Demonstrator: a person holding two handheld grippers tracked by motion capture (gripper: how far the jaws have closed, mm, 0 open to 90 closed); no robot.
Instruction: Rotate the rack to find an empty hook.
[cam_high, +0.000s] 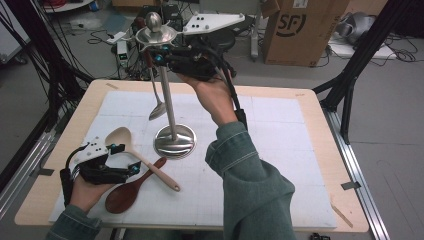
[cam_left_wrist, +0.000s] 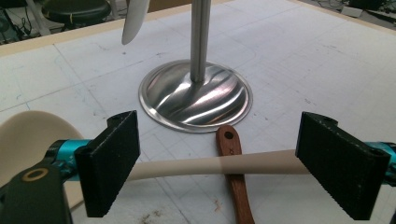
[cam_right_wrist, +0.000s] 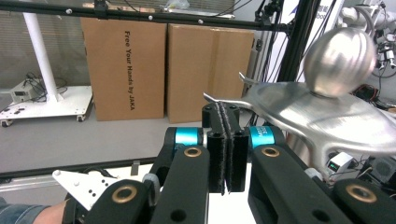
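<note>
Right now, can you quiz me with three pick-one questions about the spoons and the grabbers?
1. Where does the metal spoon hang?
A. from the stand
B. on the box
C. in a cup

2. How many spoons lie on the mat?
A. one
B. two
C. four

3. How are the right gripper jaws?
A. wide apart
B. pressed together
C. broken off

Answers:
1 A, it dangles beside the stand's pole.
2 B, the cream spoon crosses the brown spoon.
3 B, no gap shows between the pads.
</note>
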